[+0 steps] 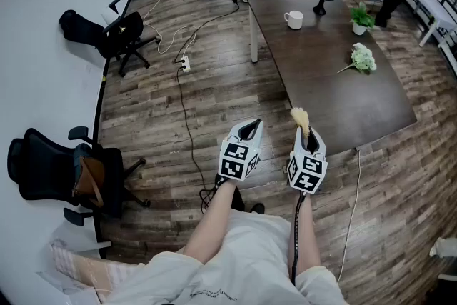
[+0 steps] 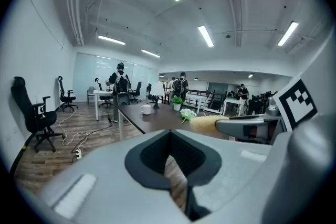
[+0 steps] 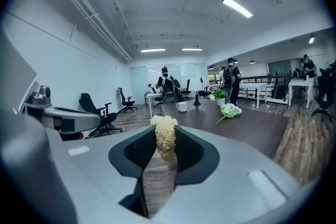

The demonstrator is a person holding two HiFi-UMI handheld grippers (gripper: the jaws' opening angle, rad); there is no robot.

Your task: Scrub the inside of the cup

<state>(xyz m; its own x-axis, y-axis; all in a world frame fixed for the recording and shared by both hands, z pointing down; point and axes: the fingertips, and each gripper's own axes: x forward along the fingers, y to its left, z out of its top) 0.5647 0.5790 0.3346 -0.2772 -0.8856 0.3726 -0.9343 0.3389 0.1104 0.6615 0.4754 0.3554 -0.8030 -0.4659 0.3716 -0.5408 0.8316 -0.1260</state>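
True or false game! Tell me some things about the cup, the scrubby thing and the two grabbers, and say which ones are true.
1. The white cup stands on the dark table. True.
2. The right gripper has a yellowish scrubber between its jaws. True.
3. The scrubber is inside the cup. False: it is up in the right gripper's jaws, well away from the cup.
4. The left gripper holds the cup. False: its jaws are together with nothing between them.
5. A white flower bunch lies on the table. True.

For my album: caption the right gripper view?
Right gripper holds a fibrous scrubber; the white cup waits on the dark table.
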